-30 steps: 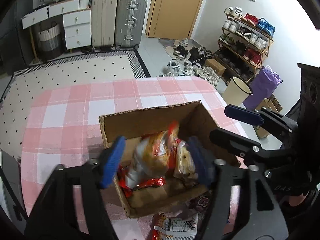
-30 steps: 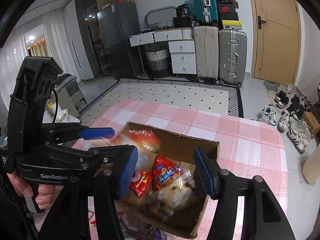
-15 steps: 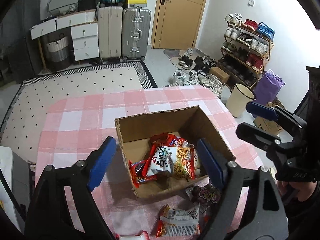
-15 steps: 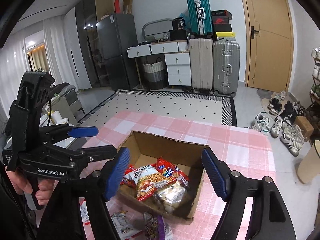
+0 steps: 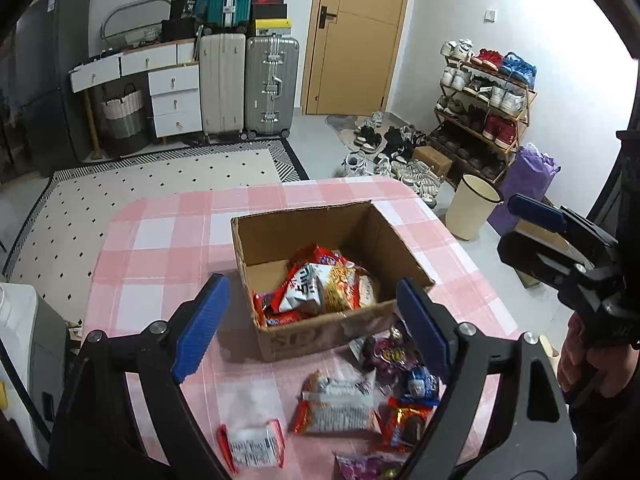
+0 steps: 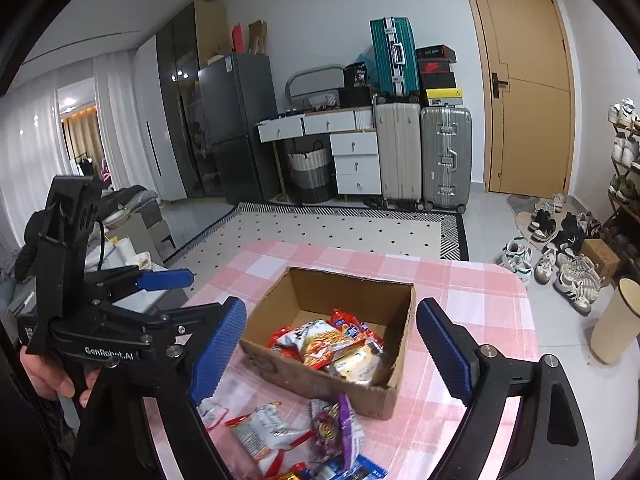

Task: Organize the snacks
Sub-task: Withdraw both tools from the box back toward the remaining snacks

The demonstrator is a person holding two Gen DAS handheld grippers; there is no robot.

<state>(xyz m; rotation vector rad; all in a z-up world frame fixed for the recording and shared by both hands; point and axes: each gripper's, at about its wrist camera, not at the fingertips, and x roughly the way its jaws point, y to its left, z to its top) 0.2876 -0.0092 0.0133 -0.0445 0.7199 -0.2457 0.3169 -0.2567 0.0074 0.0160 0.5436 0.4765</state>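
Note:
An open cardboard box (image 5: 280, 236) (image 6: 316, 378) stands on the pink checked table (image 5: 160, 240) and holds several snack packets (image 5: 320, 288) (image 6: 332, 340). More loose packets (image 5: 340, 404) (image 6: 276, 432) lie on the table in front of the box, among them a purple one (image 6: 340, 428). My left gripper (image 5: 316, 328) is open and empty, held above the near edge of the box. My right gripper (image 6: 332, 348) is open and empty, above the box. Each gripper shows at the side of the other's view.
A white appliance (image 5: 24, 344) stands at the table's left edge. A cream bin (image 5: 472, 212) stands on the floor to the right. Suitcases (image 5: 248, 84), drawers, a shoe rack (image 5: 484, 100) and a patterned rug (image 5: 140, 184) lie beyond.
My left gripper opened and let a snack packet fall into the box. Both grippers pulled back and up from the box, so the loose packets in front now show.

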